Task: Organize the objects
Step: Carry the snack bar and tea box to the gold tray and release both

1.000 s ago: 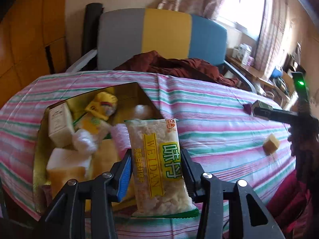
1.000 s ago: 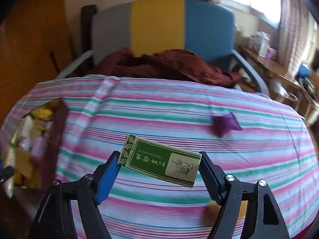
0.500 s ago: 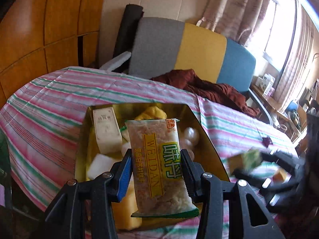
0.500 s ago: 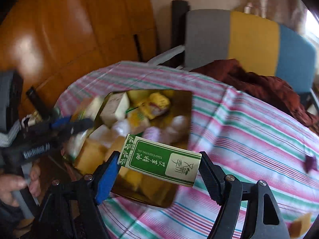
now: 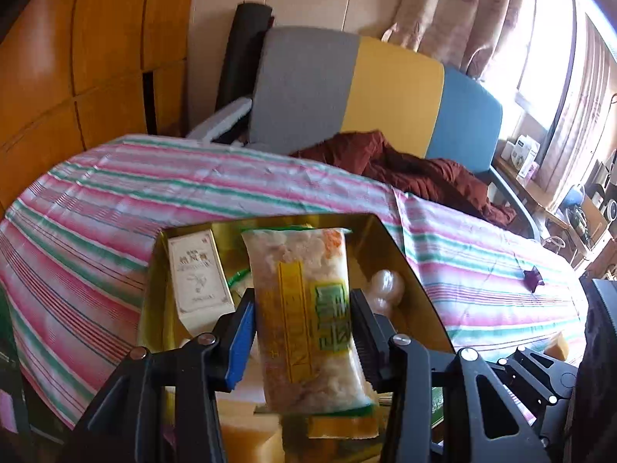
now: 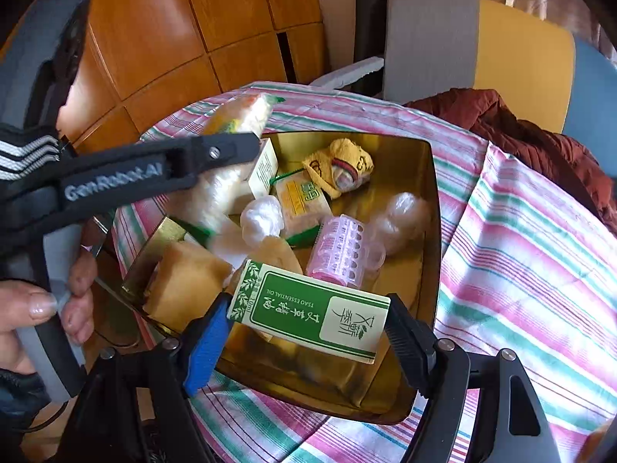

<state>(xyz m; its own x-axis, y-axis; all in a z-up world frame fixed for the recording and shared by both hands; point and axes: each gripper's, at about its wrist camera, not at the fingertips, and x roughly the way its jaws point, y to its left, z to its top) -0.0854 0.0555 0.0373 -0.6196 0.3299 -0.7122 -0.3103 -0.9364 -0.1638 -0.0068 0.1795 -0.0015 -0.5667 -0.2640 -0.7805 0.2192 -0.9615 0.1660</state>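
Through the left wrist camera I see my left gripper (image 5: 302, 337) pinching a clear snack bag (image 5: 308, 320) with yellow and green print, held upright between its pads above the near part of the gold tin (image 5: 414, 270). That tin sits on the striped worktop (image 5: 154, 193), and inside it, left of the bag, a cream carton (image 5: 198, 276) leans on the tin's left wall, while a clear plastic ball (image 5: 385, 281) lies to the bag's right. A small purple wrapper (image 5: 534, 276) lies on the cloth well to the right of the tin. Through the right wrist camera I see my right gripper (image 6: 304, 333) with its jaws opening and a green essential-oil box (image 6: 312, 308) between them, the box tilted over the tin's (image 6: 432, 200) near edge. Inside the tin lie a pink hair roller (image 6: 341, 250), a yellow sock bundle (image 6: 339, 166), a white wad (image 6: 262, 214) and a tan sponge block (image 6: 185, 285) at the near-left corner. The left gripper (image 6: 246, 146) reaches in from the tin's left side with the snack bag (image 6: 239, 115), a hand (image 6: 34, 308) on its handle.
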